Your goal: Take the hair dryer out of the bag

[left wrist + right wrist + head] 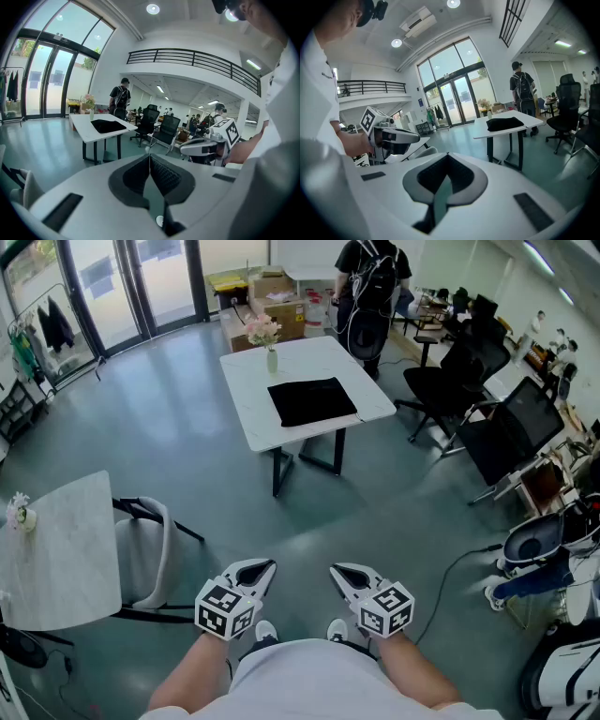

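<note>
A flat black bag [312,399] lies on a white table [248,390] far ahead of me across the floor; no hair dryer shows. The bag also appears in the left gripper view [108,125] and the right gripper view [505,123]. My left gripper [265,566] and right gripper [337,570] are held side by side close to my body, well short of that table. Both point slightly down. Each is shut with nothing between its jaws, as seen at the left gripper [149,156] and right gripper [447,155].
A vase of flowers [270,345] stands on the table behind the bag. A person with a backpack [370,287] stands beyond it. Black office chairs [450,381] are to the right, a second white table [56,549] and chair [150,554] to my left, cardboard boxes [277,298] at the back.
</note>
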`<state>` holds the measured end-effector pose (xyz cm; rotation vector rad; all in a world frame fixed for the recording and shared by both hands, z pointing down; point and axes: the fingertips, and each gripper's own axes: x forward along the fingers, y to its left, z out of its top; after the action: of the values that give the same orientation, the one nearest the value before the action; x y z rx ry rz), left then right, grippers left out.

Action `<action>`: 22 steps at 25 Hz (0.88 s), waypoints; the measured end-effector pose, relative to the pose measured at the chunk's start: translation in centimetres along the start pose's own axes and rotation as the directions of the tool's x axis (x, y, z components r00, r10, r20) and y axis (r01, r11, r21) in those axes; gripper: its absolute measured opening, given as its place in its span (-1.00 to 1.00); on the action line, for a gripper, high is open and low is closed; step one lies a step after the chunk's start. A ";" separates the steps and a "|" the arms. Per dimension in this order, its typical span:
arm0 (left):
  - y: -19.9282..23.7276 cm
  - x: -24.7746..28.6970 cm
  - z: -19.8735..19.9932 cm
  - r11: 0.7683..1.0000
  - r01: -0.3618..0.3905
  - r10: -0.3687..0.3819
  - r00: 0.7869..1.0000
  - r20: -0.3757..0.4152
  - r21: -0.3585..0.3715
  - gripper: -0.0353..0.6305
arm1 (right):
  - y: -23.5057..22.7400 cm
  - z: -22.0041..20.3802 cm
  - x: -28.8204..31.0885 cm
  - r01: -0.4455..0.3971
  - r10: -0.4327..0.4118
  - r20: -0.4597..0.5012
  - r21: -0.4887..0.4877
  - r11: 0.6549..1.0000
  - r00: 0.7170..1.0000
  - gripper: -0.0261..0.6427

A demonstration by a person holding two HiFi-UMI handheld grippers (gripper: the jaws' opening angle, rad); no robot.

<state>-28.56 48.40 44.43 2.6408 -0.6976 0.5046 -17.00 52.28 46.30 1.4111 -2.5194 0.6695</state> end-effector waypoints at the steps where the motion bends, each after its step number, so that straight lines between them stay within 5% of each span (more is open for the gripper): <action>1: 0.0 0.1 0.0 1.000 0.000 0.000 1.000 0.001 0.001 -0.84 | -0.1 0.0 0.1 0.001 -0.001 -0.001 0.000 1.000 1.000 -0.88; 22: 2.0 -1.4 -0.8 1.000 -0.001 0.001 1.000 -0.010 -0.002 -0.84 | 1.8 0.0 2.2 0.022 -0.022 -0.018 -0.022 1.000 1.000 -0.87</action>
<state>-30.98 47.65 45.04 2.6344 -0.6962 0.5165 -19.70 51.44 46.56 1.4168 -2.4864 0.6460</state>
